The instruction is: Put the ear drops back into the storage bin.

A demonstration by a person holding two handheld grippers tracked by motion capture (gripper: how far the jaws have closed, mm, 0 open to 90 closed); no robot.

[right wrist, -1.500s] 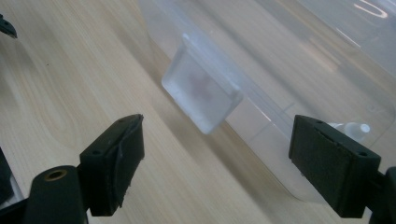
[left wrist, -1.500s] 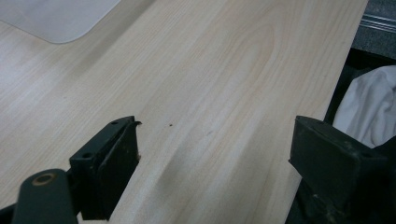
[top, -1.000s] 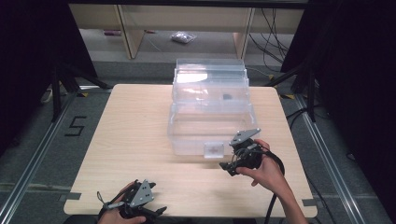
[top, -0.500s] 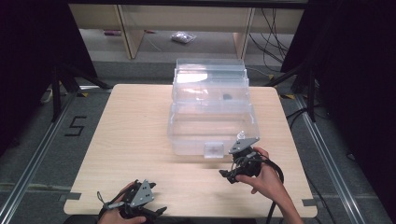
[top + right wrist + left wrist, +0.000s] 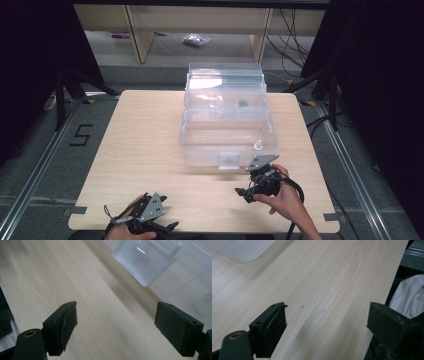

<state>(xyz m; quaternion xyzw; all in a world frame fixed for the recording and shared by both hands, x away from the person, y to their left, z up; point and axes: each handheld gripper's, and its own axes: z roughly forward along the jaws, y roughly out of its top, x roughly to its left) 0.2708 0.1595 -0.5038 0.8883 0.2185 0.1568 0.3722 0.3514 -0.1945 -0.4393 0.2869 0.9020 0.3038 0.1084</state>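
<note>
The left gripper [image 5: 150, 220] is held at the near edge of the table [image 5: 145, 140], jaws wide apart, nothing between them. The right gripper [image 5: 250, 187] is held low just in front of the clear box [image 5: 227, 135], jaws likewise spread and empty. The box latch [image 5: 147, 258] is seen just ahead of the right jaws.

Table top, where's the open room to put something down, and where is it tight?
The widest bare wood of the table lies left of the clear box, from the far edge to the left gripper. A narrower strip runs right of the box. It is crowded in front of the latch, where the right gripper sits.
</note>
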